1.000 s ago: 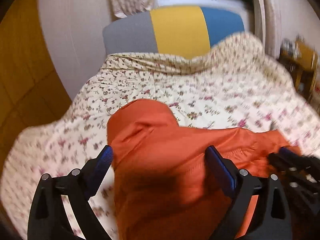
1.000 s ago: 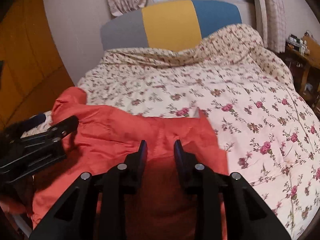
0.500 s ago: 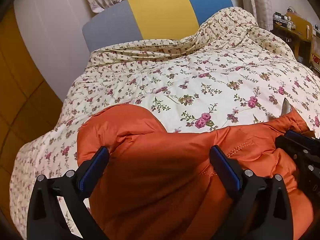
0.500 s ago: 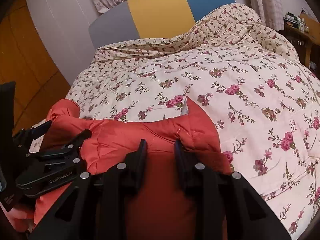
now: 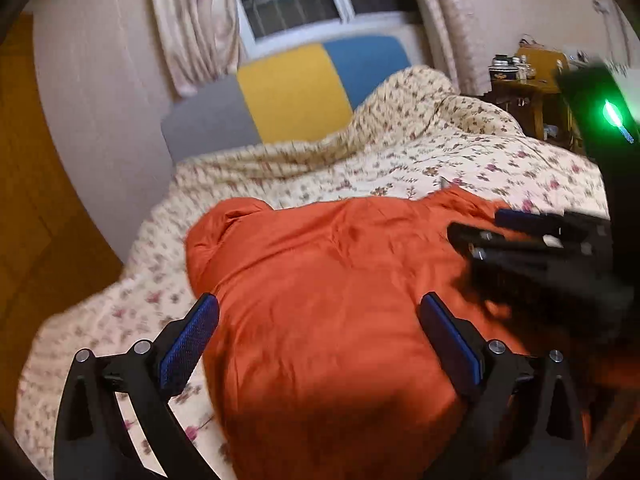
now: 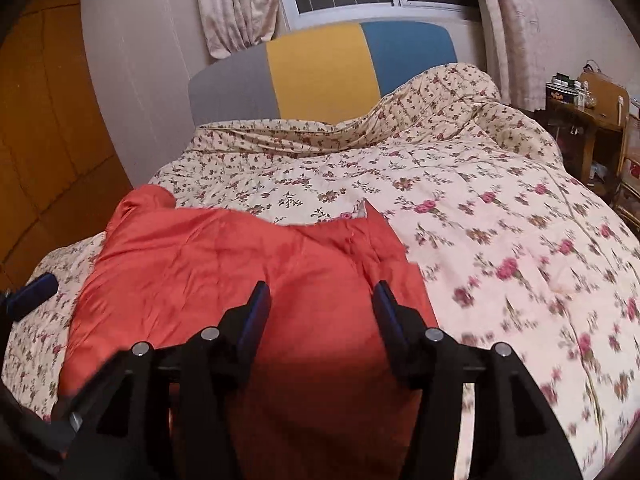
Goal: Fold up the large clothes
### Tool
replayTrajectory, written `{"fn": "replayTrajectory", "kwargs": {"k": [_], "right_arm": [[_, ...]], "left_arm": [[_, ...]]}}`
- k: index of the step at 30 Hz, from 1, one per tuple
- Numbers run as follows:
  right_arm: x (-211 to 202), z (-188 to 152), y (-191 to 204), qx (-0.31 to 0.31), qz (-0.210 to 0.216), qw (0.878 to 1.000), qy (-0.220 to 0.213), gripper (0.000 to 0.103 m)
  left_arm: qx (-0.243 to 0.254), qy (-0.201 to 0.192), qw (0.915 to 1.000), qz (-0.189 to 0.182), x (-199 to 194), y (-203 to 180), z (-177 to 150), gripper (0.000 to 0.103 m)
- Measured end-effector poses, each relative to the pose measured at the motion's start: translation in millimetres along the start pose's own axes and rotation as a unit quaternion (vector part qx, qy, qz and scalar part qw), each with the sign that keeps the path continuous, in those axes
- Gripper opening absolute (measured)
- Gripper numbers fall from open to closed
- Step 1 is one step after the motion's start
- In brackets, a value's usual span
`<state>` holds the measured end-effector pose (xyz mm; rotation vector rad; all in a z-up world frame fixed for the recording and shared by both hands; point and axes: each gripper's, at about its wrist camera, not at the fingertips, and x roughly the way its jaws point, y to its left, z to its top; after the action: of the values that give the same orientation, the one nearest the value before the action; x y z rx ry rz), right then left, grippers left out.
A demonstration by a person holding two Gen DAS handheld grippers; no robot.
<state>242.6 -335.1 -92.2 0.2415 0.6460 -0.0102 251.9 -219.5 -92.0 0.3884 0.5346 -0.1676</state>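
An orange padded jacket [image 5: 332, 292] lies spread on the flowered quilt [image 5: 400, 168] of a bed; it also shows in the right wrist view [image 6: 240, 264]. My left gripper [image 5: 318, 322] is open, its blue pads wide apart above the jacket's near part, holding nothing. My right gripper [image 6: 322, 306] is open above the jacket's right side, nothing between its jaws. It also shows at the right of the left wrist view [image 5: 520, 228]. A blue left fingertip [image 6: 34, 290] shows at the far left of the right wrist view.
The quilt [image 6: 500, 220] covers the whole bed, bunched up near the grey, yellow and blue headboard [image 6: 324, 68]. A wooden bedside table [image 6: 584, 120] with small items stands at the right. A wooden wardrobe [image 6: 44, 120] is at the left. Window and curtains [image 6: 236, 4] are behind.
My right gripper opened and let go of the jacket. Both grippers rose and pulled back. The jacket now lies flatter and more spread out on the quilt.
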Motion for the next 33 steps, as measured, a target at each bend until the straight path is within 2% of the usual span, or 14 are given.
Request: {"fn": "replayTrajectory", "kwargs": {"k": [2, 7, 12, 19, 25, 30, 33], "right_arm": [[-7.3, -6.4, 1.0, -0.003, -0.003, 1.000, -0.005, 0.054], [-8.1, -18.1, -1.4, -0.002, -0.002, 1.000, -0.014, 0.054], [3.0, -19.7, -6.3, 0.010, 0.002, 1.000, -0.001, 0.055], [5.4, -19.4, -8.2, 0.013, 0.004, 1.000, 0.002, 0.056], [-2.2, -22.2, -7.2, 0.010, -0.006, 1.000, -0.009, 0.058], [-16.1, -26.3, -2.2, 0.005, -0.025, 0.999, -0.018, 0.063], [-29.0, -31.2, -3.9, 0.018, -0.016, 0.999, -0.022, 0.067]], "left_arm": [[-0.008, -0.018, 0.9998, 0.009, -6.7, -1.5, -11.2, 0.100], [-0.061, -0.028, 0.9974, -0.025, -0.9, 8.1, -29.6, 0.100], [-0.072, -0.014, 0.9960, -0.052, 14.7, 5.8, -31.1, 0.100], [-0.062, -0.011, 0.9971, -0.043, 15.9, 0.5, -31.2, 0.100], [-0.067, -0.016, 0.9971, -0.031, -3.9, -0.3, -38.0, 0.100], [-0.108, -0.010, 0.9923, -0.060, -28.6, 3.9, -56.4, 0.100], [-0.111, -0.008, 0.9911, -0.073, -38.2, 5.0, -62.3, 0.100]]}}
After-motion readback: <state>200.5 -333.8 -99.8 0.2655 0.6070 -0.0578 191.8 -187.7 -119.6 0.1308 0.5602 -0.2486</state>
